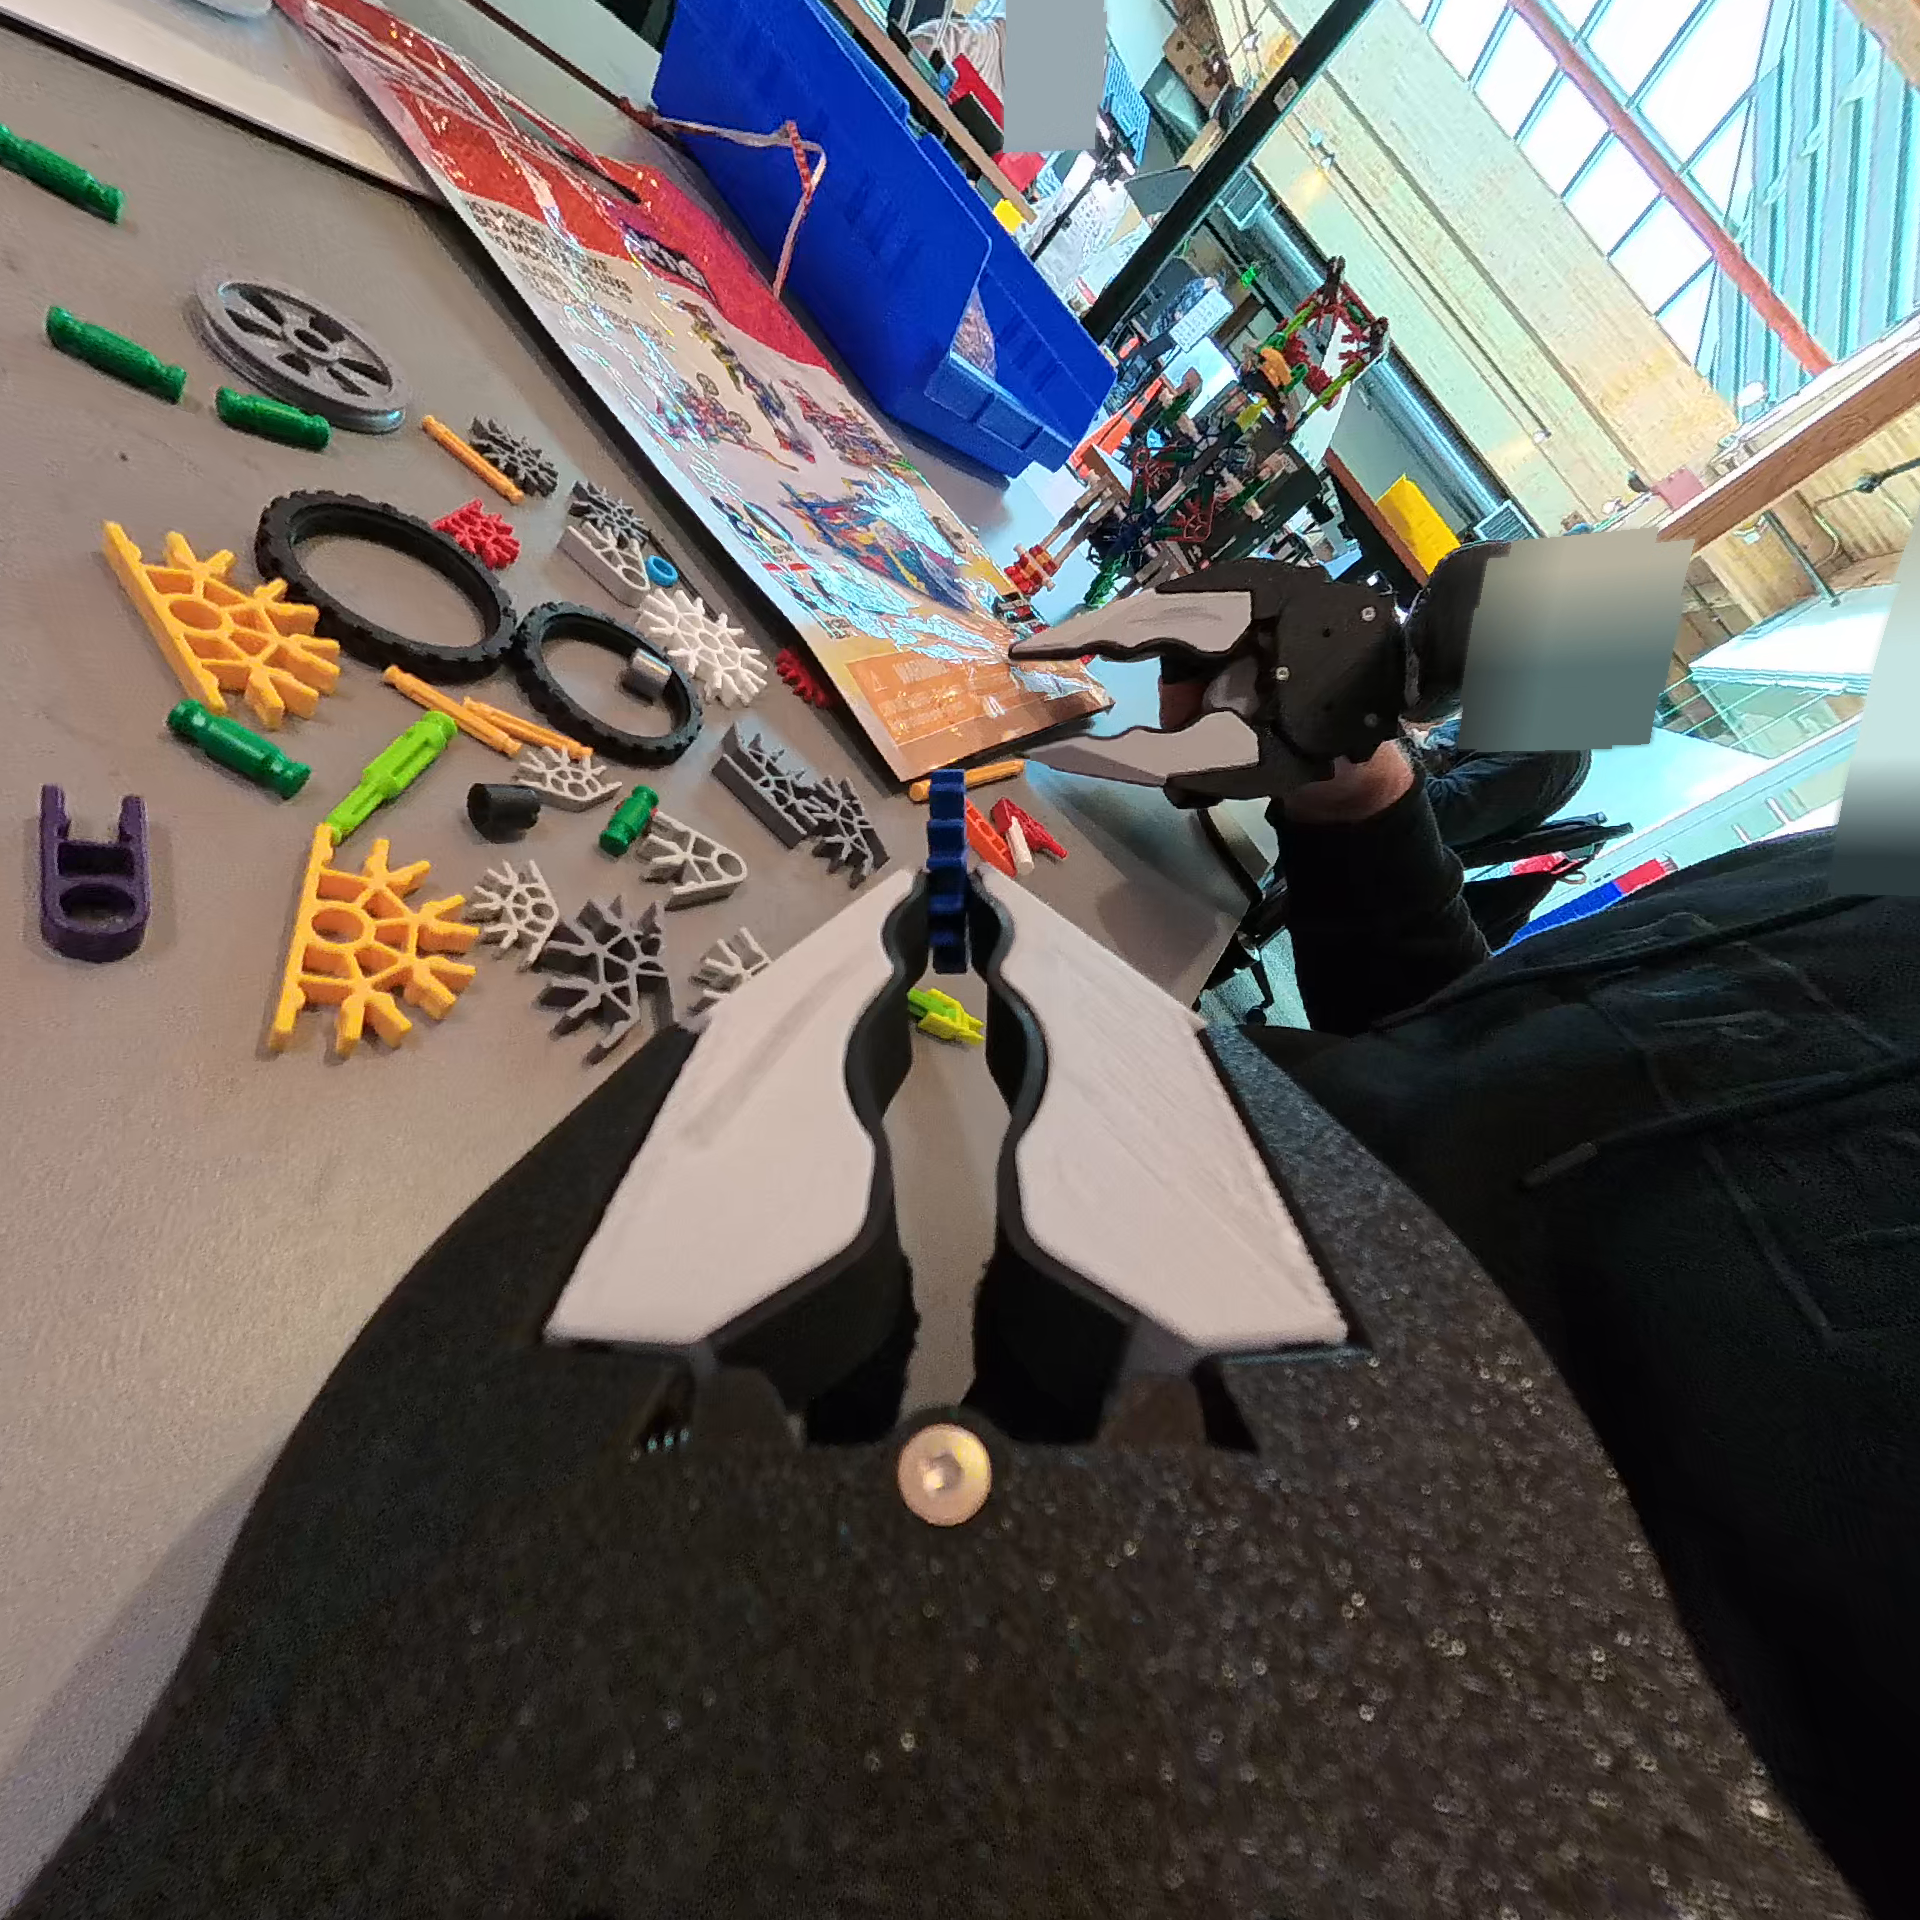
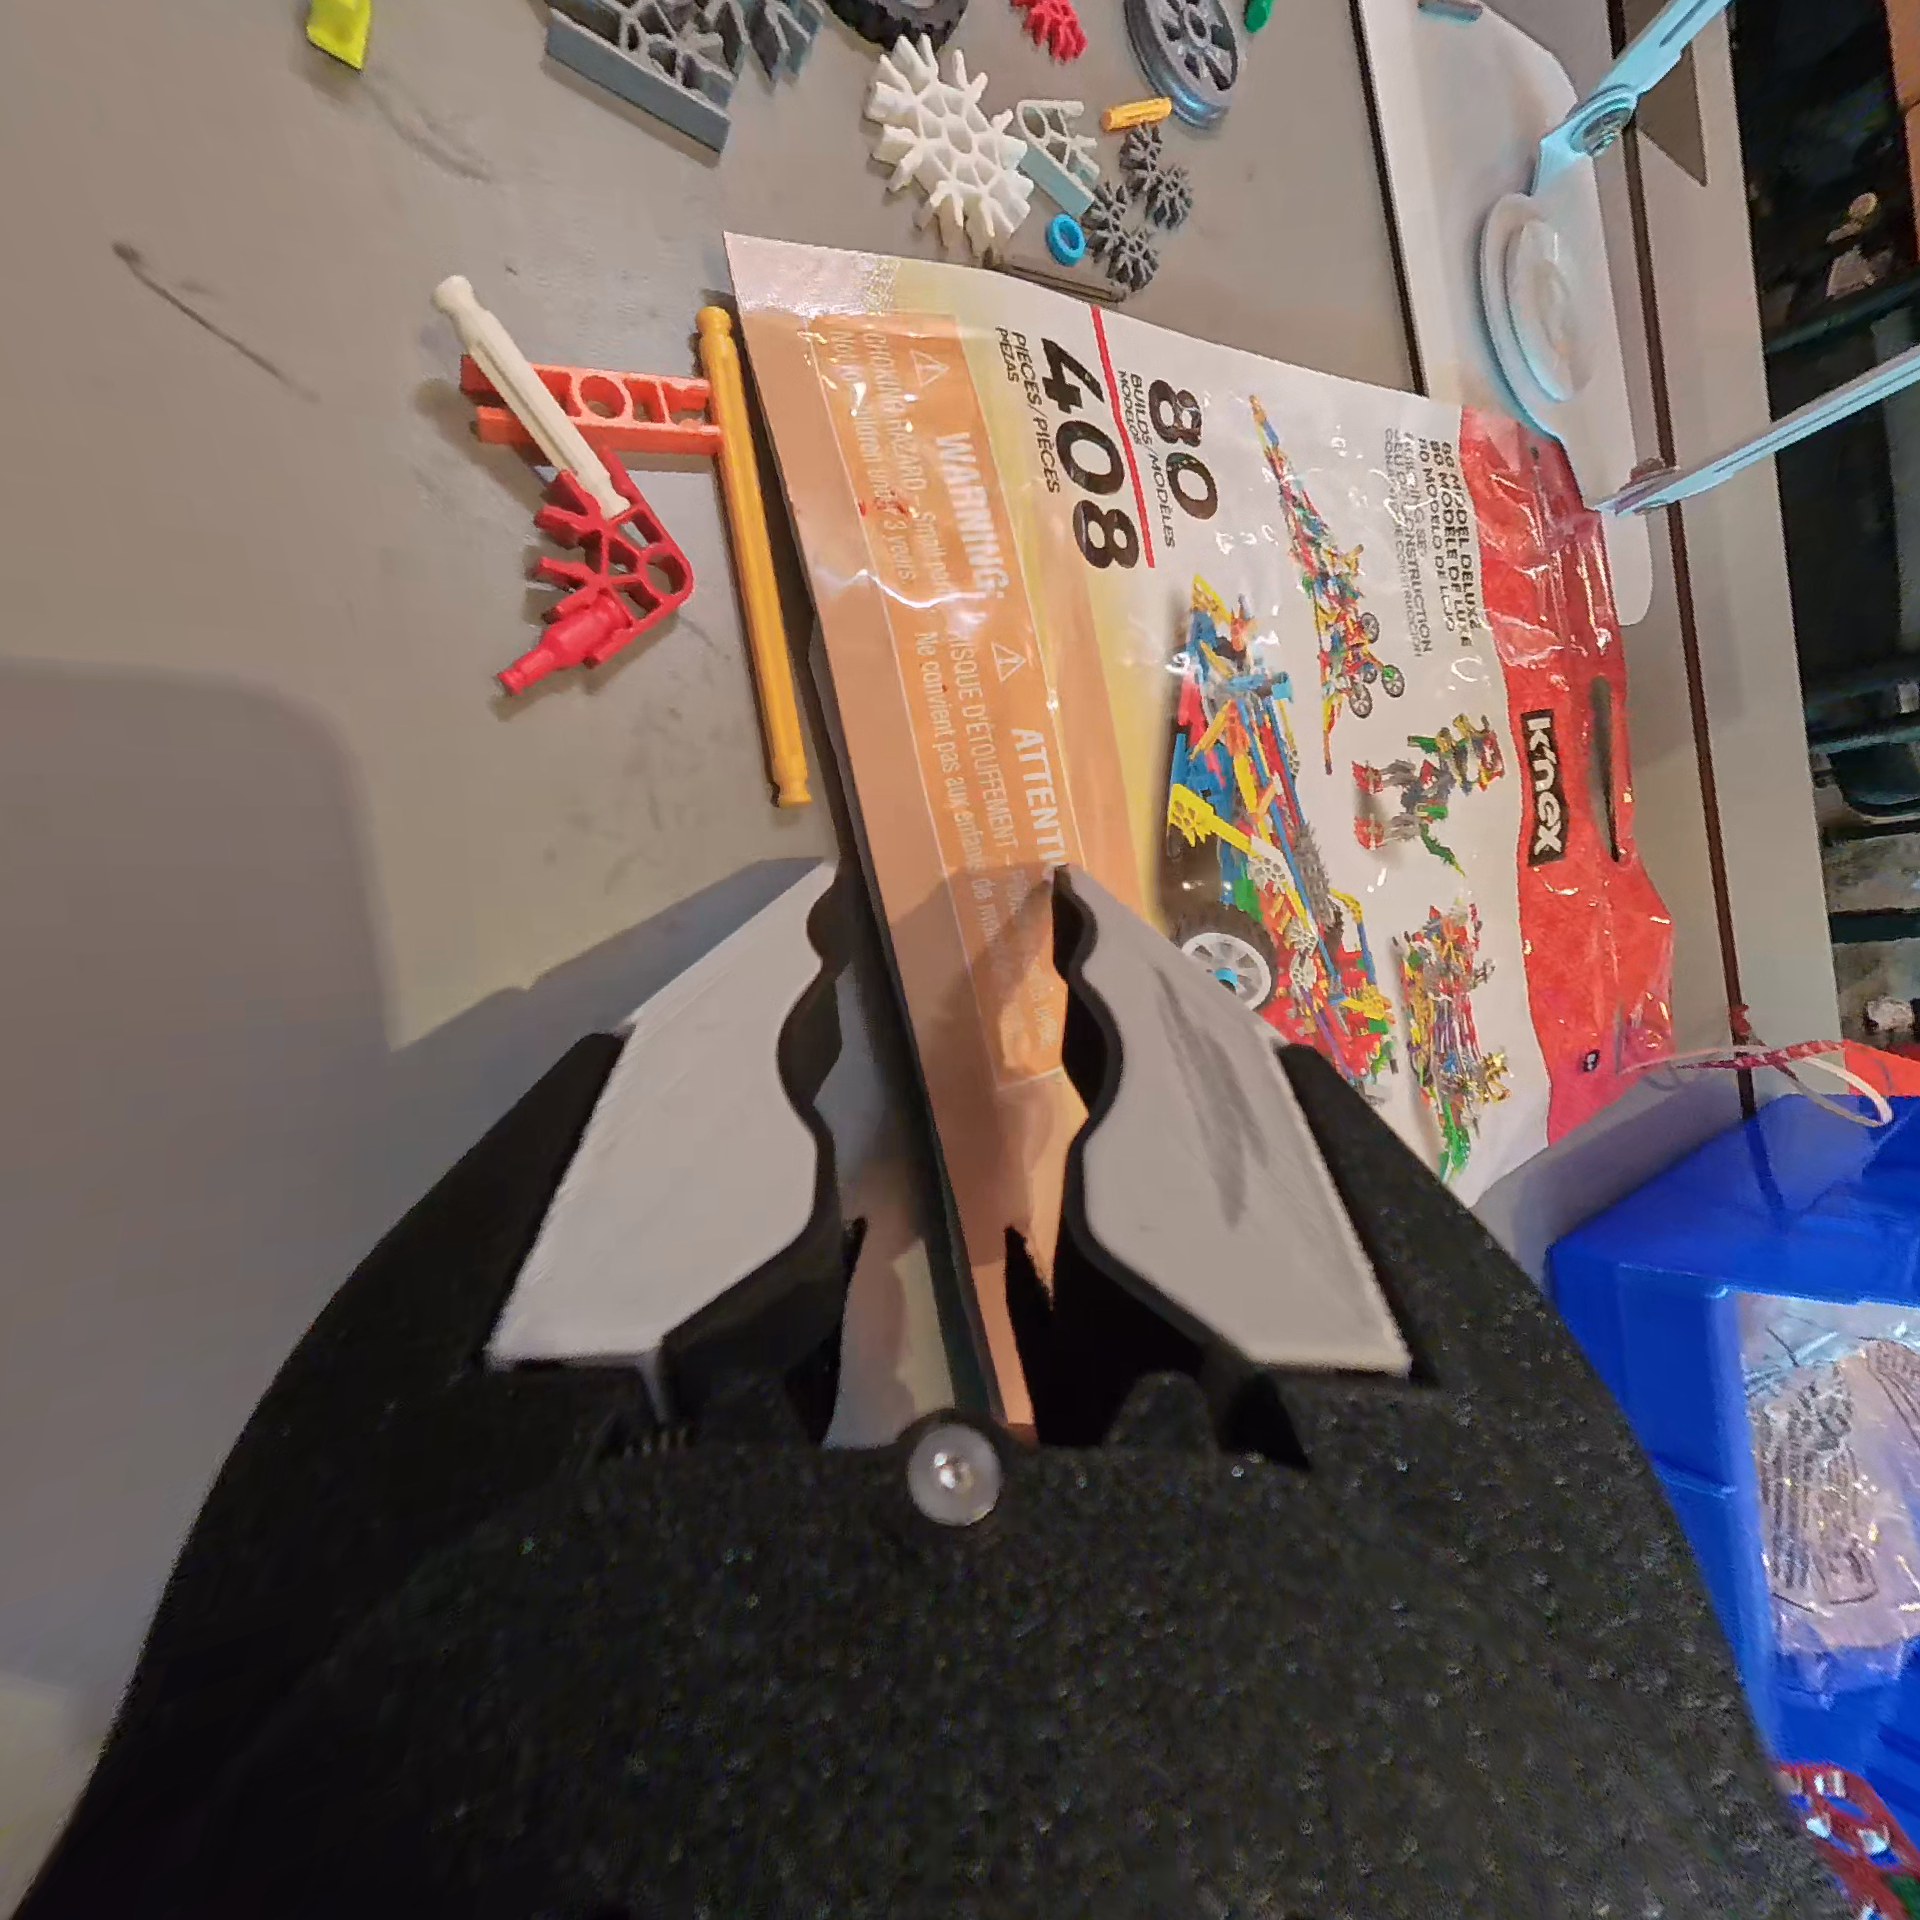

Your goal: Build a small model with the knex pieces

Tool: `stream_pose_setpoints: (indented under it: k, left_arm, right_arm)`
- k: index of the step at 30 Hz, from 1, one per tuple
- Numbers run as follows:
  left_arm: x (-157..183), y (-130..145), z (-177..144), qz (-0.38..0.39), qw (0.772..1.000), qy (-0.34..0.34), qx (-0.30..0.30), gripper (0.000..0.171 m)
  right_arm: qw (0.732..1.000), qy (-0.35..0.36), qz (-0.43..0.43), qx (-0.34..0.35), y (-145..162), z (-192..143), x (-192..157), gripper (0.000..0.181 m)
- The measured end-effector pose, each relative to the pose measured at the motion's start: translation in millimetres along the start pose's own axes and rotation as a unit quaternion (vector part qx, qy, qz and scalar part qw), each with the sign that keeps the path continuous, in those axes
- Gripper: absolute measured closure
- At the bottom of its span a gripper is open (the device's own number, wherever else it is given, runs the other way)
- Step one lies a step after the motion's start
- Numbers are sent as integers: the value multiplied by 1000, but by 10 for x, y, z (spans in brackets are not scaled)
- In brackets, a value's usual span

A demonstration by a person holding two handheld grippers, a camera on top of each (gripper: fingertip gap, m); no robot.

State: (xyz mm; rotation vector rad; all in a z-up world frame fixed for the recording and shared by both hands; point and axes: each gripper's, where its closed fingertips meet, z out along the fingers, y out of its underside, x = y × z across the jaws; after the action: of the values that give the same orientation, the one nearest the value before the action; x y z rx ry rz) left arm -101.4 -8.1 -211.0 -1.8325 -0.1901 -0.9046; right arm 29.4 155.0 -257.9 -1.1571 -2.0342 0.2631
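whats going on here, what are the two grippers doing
A person works over a grey table scattered with plastic construction-toy pieces. The left hand-held gripper is shut on a small blue piece, held above the table. The right hand-held gripper is open and empty, its fingers straddling the edge of a printed toy bag lying flat. A blue bin sits beyond the bag.

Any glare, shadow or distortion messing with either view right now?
Left wrist view: fisheye bends the table edge, windows blown out, left gripper sharp on the blue piece. Right wrist view: glare on the bag, right gripper casts a shadow over its corner.
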Motion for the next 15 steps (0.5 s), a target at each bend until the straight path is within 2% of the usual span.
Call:
stream_pose_setpoints:
  k: [15]
  left_arm:
    - [-35,19,23,-8,1000,-9,-9,167]
  right_arm:
    - [999,17,-4,28,-24,-6,21,155]
